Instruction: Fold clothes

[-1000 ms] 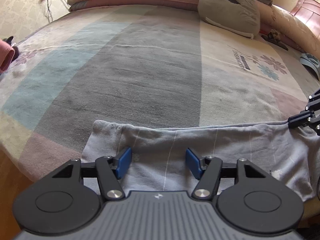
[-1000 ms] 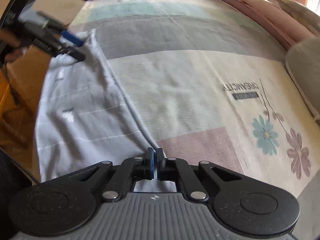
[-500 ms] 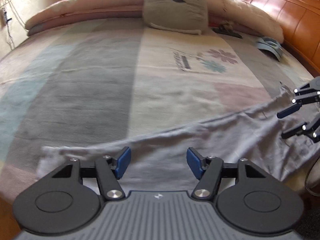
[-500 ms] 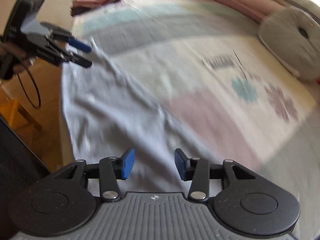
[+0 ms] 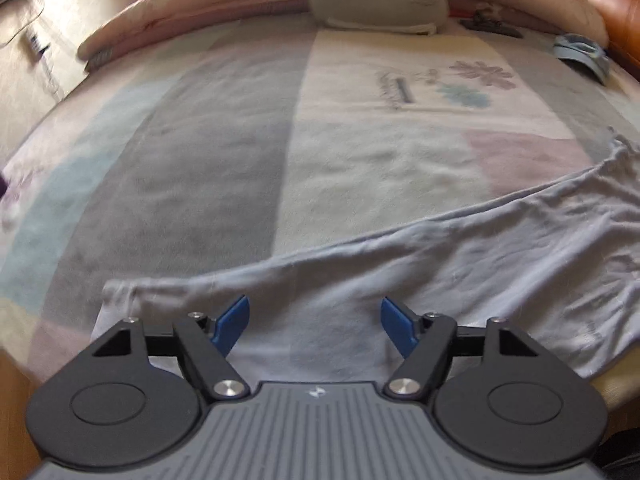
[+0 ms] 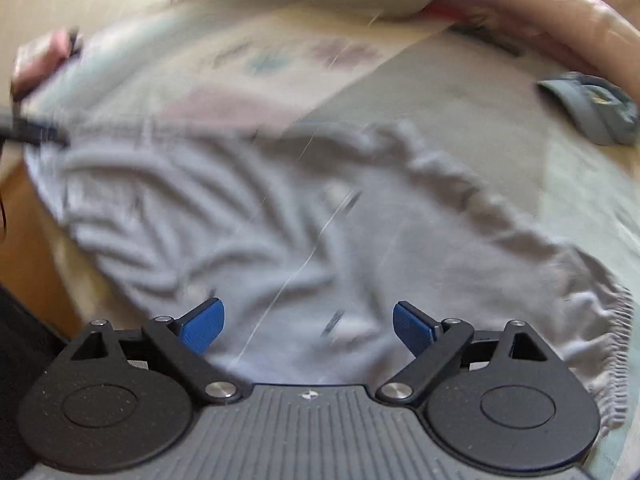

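A pale grey garment [image 5: 460, 276], apparently pull-on trousers or shorts given the gathered elastic band [image 6: 616, 344] at one end, lies spread along the near edge of the bed [image 5: 224, 168], on the striped and flower-printed bedcover, part of it hanging over the edge. The left gripper [image 5: 315, 322] hovers above the garment's end nearest it; its jaws are opening, stand fairly wide and grip nothing, the cloth lying below them rather than between the pads. The right gripper [image 6: 308, 326] hovers above the wrinkled middle of the cloth near the elastic end; its jaws are opening, near their widest, and are empty. The right view is blurred, so fine detail of the weave cannot be confirmed. In judgement, the fabric is thin, light and limp: it will drape, bunch and slide on the bedcover, and offers no stiffness to push against. The soundest holds appear to be the thicker elastic band and the hemmed corner at the opposite end [image 5: 120, 292], pinched through all layers.
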`<action>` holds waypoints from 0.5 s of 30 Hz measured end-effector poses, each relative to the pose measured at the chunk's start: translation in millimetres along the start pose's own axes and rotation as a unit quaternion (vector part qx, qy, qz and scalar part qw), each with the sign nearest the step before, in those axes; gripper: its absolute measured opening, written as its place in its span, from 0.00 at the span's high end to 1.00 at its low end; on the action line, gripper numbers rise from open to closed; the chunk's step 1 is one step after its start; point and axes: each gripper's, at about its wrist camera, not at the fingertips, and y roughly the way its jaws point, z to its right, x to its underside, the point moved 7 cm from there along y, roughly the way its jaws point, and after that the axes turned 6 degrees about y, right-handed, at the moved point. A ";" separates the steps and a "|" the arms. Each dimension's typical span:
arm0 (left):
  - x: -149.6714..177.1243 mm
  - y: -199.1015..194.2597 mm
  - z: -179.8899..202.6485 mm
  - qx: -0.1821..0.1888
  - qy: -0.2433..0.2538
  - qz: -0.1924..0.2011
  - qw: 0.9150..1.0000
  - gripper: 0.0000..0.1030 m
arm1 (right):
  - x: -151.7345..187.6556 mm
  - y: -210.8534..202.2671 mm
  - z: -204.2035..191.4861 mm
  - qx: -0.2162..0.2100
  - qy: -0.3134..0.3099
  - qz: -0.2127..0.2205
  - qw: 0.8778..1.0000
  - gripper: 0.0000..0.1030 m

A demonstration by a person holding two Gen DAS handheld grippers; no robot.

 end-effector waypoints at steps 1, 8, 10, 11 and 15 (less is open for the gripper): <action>-7.7 -3.6 9.7 0.011 0.006 0.007 1.000 0.30 | -1.2 -0.8 5.7 0.007 0.002 0.014 1.000 0.06; -54.8 -7.2 105.5 0.139 0.053 0.041 0.988 0.29 | 37.4 7.7 49.4 0.032 -0.004 0.007 0.999 0.00; -62.4 -1.7 127.7 0.167 0.065 0.040 0.983 0.29 | 50.8 -5.9 62.5 0.044 -0.004 0.009 0.999 0.00; -66.7 2.0 139.1 0.178 0.073 0.040 0.981 0.29 | 55.8 -11.2 69.3 0.058 0.000 0.006 0.998 0.00; -85.4 20.1 190.8 0.234 0.104 0.035 0.966 0.29 | 62.2 -18.2 81.3 0.067 0.032 0.014 0.997 0.00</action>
